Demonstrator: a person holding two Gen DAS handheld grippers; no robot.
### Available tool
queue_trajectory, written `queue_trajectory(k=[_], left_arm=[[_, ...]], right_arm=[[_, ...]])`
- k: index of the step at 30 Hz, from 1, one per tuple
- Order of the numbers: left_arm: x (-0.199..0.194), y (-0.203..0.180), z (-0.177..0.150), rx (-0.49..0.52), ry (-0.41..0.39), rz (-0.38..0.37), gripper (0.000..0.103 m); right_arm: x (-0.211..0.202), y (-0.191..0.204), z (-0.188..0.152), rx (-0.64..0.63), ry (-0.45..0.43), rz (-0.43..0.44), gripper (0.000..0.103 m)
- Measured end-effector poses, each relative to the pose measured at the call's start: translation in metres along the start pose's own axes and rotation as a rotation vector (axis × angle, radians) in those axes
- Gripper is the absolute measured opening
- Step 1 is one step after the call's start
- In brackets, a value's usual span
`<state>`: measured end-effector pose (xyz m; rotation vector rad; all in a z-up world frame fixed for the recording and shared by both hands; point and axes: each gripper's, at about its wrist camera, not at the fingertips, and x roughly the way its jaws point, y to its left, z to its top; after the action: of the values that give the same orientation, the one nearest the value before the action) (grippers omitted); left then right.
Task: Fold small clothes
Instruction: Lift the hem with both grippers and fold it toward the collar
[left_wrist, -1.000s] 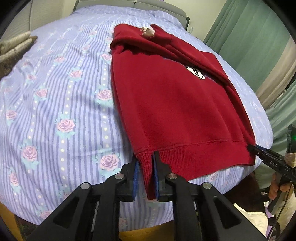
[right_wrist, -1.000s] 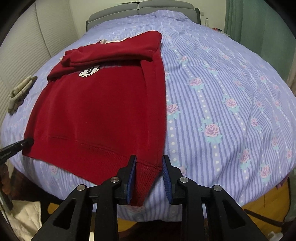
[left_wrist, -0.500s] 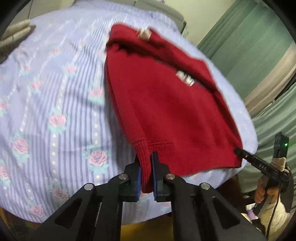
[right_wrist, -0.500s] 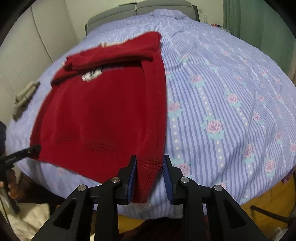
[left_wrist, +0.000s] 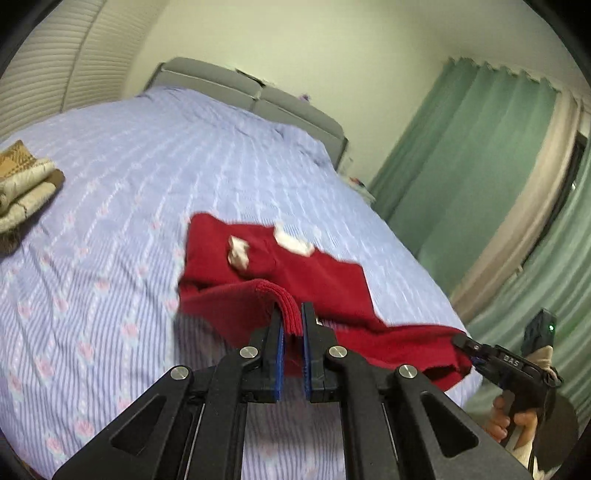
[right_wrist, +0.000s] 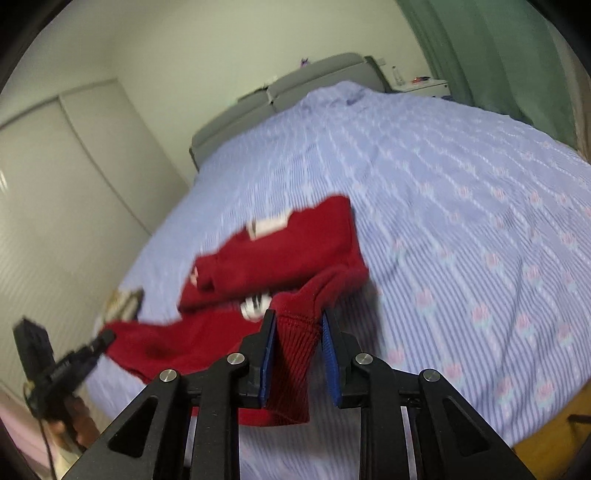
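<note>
A small red sweater lies on the bed, its hem lifted off the sheet and carried toward the collar end. My left gripper is shut on the hem's left corner; the ribbed fabric bulges up between the pads. My right gripper is shut on the hem's right corner, which hangs down between its blue pads. The sweater is blurred in the right wrist view, with white print showing. Each gripper also shows in the other's view: the right, the left.
The bed has a lilac striped sheet with roses and a grey headboard. A folded beige and brown cloth sits at its left side. Green curtains hang on the right. A nightstand stands by the headboard.
Both grippers have lifted the hem off the bed and swung it up and forward toward the collar. The sweater body now sags and doubles over. Both grips have stayed shut.
</note>
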<state>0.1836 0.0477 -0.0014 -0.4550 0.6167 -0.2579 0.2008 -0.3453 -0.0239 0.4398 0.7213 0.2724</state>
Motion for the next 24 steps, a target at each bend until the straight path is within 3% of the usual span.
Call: queue_trajectory(k=[6,13,24], left_arm=[[0.025,0.014,0.041,-0.086,-0.049,0.038,0.010],[0.072,0.024,0.093,-0.105,-0.056,0.098,0.010],[0.177,0.059,0.125,-0.152,0.075,0.201,0.010]], right_arm=[[0.016,0.006,0.042,0.106,-0.078,0.015,0.024],[0.054,0.007,0.088,0.198,-0.109,0.009,0.024],[0.176,-0.017,0.146,0.284,0.043,-0.079,0.024]])
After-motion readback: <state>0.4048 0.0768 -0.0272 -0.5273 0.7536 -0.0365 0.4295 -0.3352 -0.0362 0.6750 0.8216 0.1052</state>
